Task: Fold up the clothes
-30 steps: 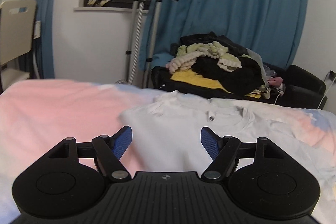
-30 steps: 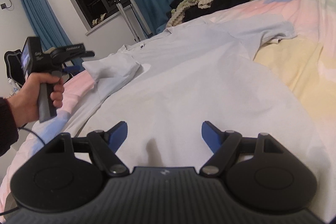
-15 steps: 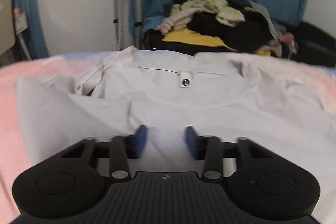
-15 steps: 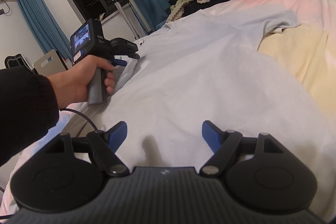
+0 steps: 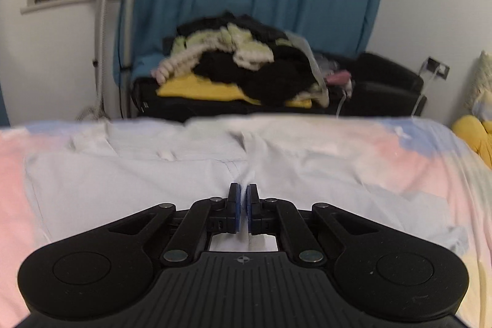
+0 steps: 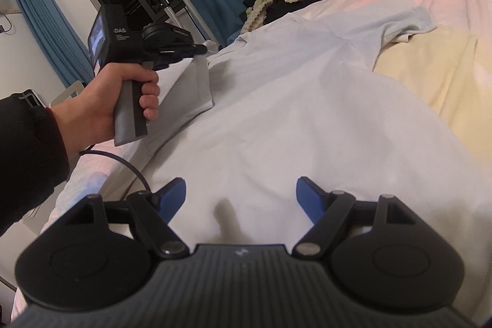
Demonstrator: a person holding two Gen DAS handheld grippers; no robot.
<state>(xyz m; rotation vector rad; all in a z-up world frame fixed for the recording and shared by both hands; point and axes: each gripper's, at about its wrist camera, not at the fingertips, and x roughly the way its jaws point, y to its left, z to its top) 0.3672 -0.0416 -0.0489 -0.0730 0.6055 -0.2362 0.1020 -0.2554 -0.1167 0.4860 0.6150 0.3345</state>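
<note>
Now the left gripper (image 5: 243, 195) pinches a raised fold of the pale white cotton T-shirt (image 6: 276, 112) between its blue pads, lifting the sleeve. Meanwhile the right gripper (image 6: 240, 192) hovers spread wide above the shirt's body, which lies flat ahead of it on the pastel bedsheet (image 6: 430, 76).

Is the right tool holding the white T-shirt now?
No, the right tool stands wide open above the white T-shirt, with no cloth pinched between its blue fingers.
</note>
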